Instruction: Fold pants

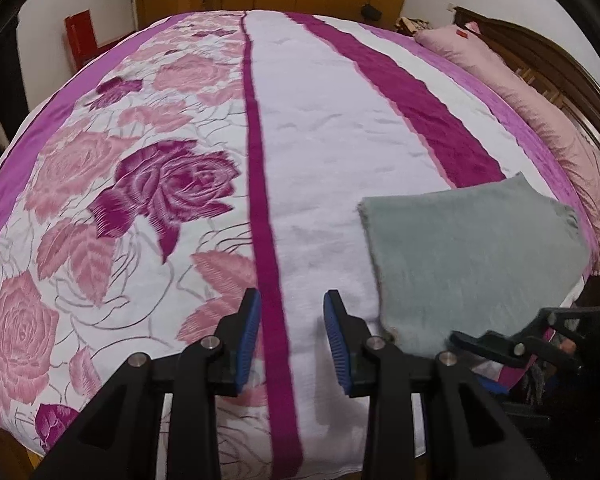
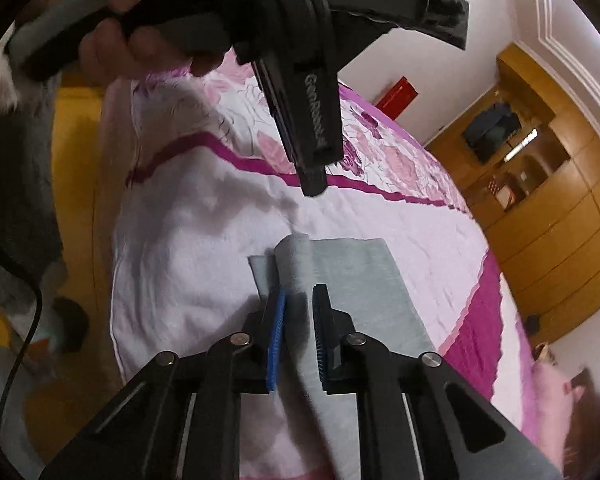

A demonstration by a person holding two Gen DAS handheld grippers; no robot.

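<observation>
The grey pants [image 1: 476,256] lie folded on the bedspread [image 1: 324,152], right of my left gripper [image 1: 292,312], which is open and empty above a magenta stripe. In the right wrist view the pants [image 2: 360,280] lie flat with one edge lifted into a fold [image 2: 296,264]. My right gripper [image 2: 300,304] is shut on that lifted fold, blue pads on both sides of the cloth. The right gripper also shows in the left wrist view [image 1: 500,346] at the pants' near edge. The left gripper body [image 2: 308,120] hangs above in the right wrist view.
A pink pillow [image 1: 532,112] lies along the dark wooden headboard [image 1: 556,64] at the right. Wooden wardrobes [image 2: 548,208] line the far wall. A red box [image 1: 80,36] leans on the wall. A black cable [image 2: 24,332] hangs by the bed edge.
</observation>
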